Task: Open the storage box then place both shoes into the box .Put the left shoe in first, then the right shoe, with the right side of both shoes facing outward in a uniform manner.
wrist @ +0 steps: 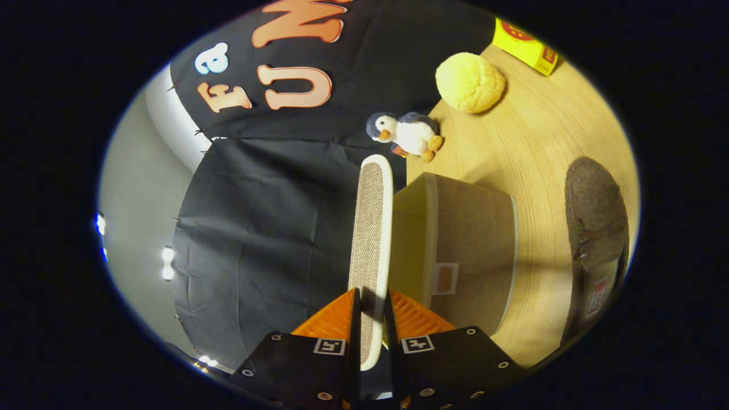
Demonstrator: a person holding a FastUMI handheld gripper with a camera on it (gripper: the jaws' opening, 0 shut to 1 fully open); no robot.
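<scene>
My gripper (370, 327) is shut on the storage box's lid (371, 228), a flat panel with a white rim and a woven beige face, seen edge-on between the orange fingers (330, 324). The view is rolled sideways, so the table lies beside the fingers. The beige storage box (472, 245) stands on the wooden table (541, 142) right next to the lid, its top edge close to it. Whether lid and box still touch is unclear. One brown shoe (595, 222) lies on the table beyond the box, toe pointing away from me.
A penguin plush toy (407, 134) sits at the table's edge ahead of the lid. A yellow fluffy ball (470, 82) and a yellow carton (527, 48) lie farther back on the table. The black booth cloth (267, 228) hangs on the lid's other side.
</scene>
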